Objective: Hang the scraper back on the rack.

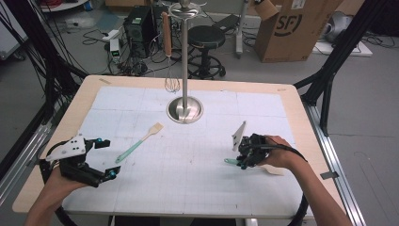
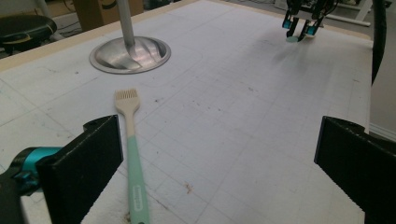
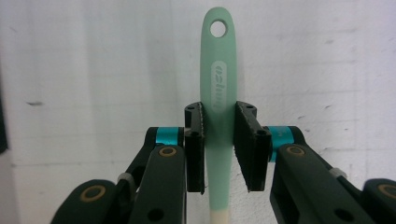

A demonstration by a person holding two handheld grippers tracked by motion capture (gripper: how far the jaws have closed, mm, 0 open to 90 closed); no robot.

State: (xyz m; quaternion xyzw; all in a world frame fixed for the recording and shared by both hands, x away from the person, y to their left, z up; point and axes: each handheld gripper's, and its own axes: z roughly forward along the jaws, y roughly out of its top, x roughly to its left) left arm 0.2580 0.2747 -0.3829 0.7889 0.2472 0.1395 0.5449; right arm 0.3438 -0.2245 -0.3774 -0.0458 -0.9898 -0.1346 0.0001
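Gripping a mint-handled spatula (image 3: 218, 93) flat on the surface (image 1: 188, 165), the right tool (image 3: 218, 140) has its jaws clamped on the handle; lifting toward the hanging stand (image 1: 184, 61) likely follows. The left tool (image 1: 106, 157) waits open beside a basting brush (image 2: 130, 154).

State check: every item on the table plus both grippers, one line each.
left gripper: jaws wide open, holding nothing, beside the brush
right gripper: jaws shut on the spatula handle
spatula: flat on the mat, handle between the right jaws
brush: lying flat on the mat, untouched
whisk: hanging upright from the stand
stand: upright, base on the mat
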